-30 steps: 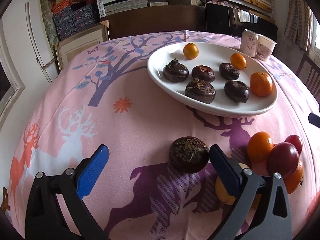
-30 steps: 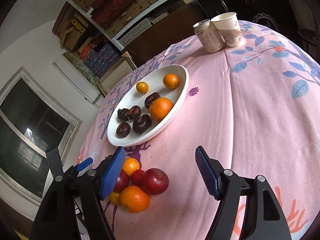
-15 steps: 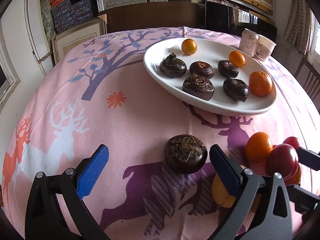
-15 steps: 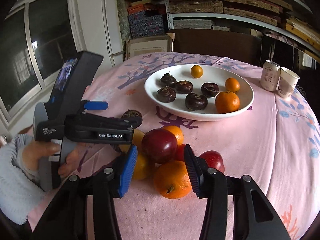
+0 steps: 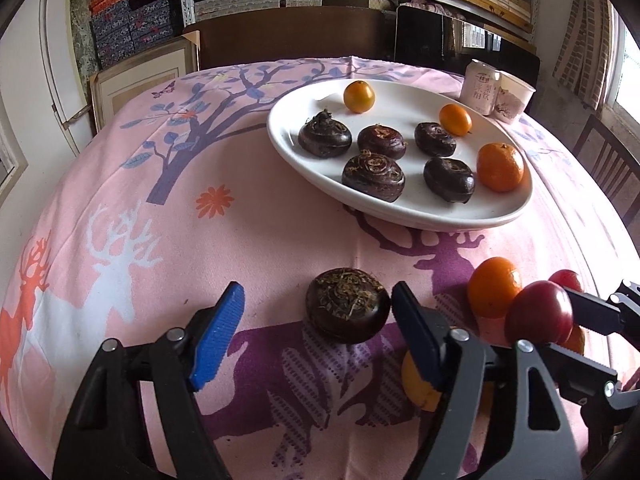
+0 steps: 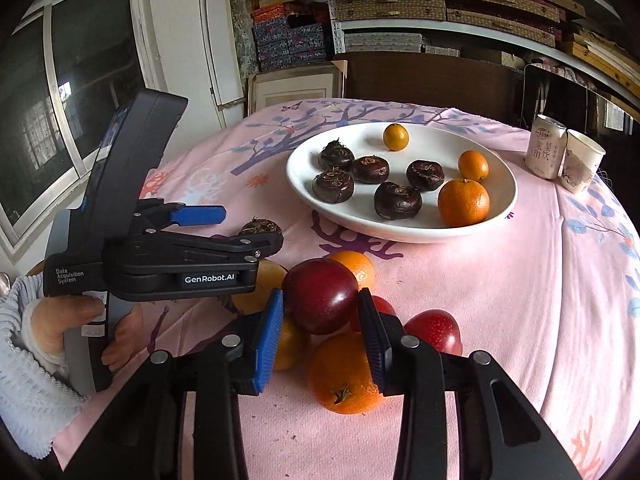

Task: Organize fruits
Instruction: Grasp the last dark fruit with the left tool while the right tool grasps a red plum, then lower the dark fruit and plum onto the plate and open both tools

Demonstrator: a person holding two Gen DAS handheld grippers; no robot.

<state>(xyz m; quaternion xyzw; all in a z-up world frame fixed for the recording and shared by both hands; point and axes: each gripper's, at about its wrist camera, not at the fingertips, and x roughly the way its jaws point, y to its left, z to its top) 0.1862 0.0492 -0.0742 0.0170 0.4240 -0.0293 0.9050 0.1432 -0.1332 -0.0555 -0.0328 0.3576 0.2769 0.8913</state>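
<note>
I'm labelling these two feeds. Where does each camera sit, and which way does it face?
Left wrist: on the left gripper, facing down-forward at a loose water chestnut and the white plate; own fingers show.
Right wrist: on the right gripper, facing a dark red plum; own fingers, a hand show.
Shared: plate, plum, chestnut.
</note>
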